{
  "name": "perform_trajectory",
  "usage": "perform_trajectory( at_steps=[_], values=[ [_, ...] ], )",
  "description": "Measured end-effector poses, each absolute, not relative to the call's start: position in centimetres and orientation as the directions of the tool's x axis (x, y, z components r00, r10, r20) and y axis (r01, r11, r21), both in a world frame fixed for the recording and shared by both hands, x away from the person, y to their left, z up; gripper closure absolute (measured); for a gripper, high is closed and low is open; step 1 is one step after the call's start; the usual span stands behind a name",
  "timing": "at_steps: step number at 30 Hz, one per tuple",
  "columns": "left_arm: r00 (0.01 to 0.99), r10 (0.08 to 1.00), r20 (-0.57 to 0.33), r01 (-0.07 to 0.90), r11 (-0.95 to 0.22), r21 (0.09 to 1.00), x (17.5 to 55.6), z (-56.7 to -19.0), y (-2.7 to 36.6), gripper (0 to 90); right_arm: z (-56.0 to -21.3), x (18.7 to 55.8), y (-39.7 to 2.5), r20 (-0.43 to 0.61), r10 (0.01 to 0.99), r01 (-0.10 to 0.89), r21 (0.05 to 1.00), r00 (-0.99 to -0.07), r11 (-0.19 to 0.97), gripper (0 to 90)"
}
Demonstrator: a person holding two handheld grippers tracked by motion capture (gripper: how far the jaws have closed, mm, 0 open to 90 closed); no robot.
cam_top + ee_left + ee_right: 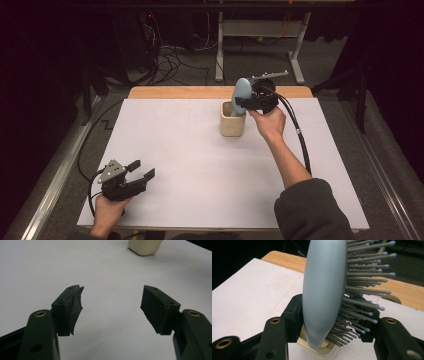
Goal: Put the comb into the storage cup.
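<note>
Right tongs (246,102) clamp a pale blue hairbrush (241,95) at the lower part of its head, one jaw on the smooth back, the other in the bristles. Brush upright, its lower end inside the cream cup (233,120). Cup stands toward the far edge of the bench (200,165), right of centre. Left tongs (141,172) spread wide, nothing between them, near the front left corner, well apart from the cup.

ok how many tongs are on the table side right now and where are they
2. The left tongs sit open and empty at the near left of the white table. The right tongs are farther back, clamped on the blue hairbrush over the beige cup.
</note>
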State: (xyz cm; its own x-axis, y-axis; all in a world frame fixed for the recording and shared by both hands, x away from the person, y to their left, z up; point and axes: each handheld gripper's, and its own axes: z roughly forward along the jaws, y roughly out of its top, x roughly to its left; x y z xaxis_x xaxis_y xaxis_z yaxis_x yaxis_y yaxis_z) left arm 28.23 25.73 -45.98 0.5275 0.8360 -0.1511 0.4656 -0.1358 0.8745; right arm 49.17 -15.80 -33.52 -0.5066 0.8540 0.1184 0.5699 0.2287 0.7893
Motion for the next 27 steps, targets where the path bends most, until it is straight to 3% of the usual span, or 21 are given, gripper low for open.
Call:
perform_trajectory(
  at_steps=[8, 18, 27],
  values=[
    [0.527, 0.836, -0.152, 0.466, -0.135, 0.874, 28.2, -46.0, 25.7, 33.6, -33.5, 49.2, -15.9, 0.094, 0.859, 0.565, 0.788, -0.503, 0.245, 43.5],
    [0.526, 0.837, -0.151, 0.467, -0.135, 0.874, 28.2, -46.0, 25.7, 33.6, -33.9, 49.3, -16.2, 0.078, 0.859, 0.573, 0.775, -0.506, 0.267, 28.8],
    [0.524, 0.838, -0.151, 0.468, -0.135, 0.873, 28.3, -46.0, 25.7, 33.5, -34.5, 48.5, -16.8, 0.049, 0.85, 0.533, 0.797, -0.524, 0.283, 29.1]
  ],
)
